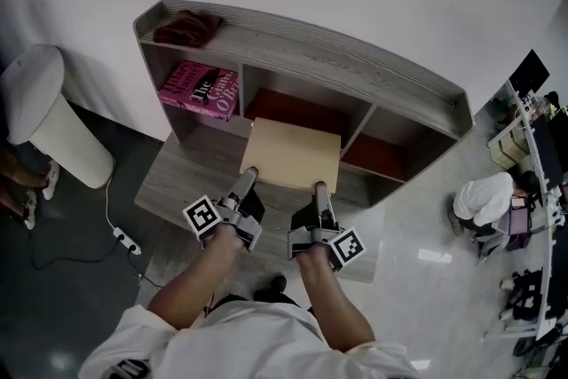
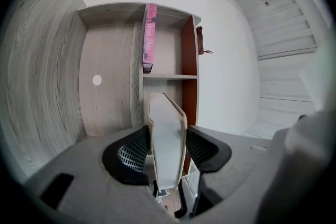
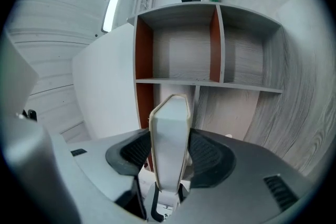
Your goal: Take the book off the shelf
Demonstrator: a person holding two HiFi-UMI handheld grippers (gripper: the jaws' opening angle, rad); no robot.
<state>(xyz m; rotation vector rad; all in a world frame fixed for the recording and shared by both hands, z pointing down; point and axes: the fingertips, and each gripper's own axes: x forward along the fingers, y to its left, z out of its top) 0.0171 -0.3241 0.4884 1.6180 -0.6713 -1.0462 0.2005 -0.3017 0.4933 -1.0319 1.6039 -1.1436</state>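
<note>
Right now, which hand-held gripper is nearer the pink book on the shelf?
Left. The left hand-held gripper clamps the tan book right of and below the pink book; the right hand-held gripper clamps it farther right.

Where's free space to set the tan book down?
Free: grey ledge beside the left gripper, below the pink book; shelf top right of the cloth; right compartment. Crowded: left compartment; middle, where it and the right gripper hold the tan book.

White shirt (image 1: 257, 337); grey left tongs (image 1: 250, 175), right tongs (image 1: 320, 188); black-white marker cubes (image 1: 202, 215).
</note>
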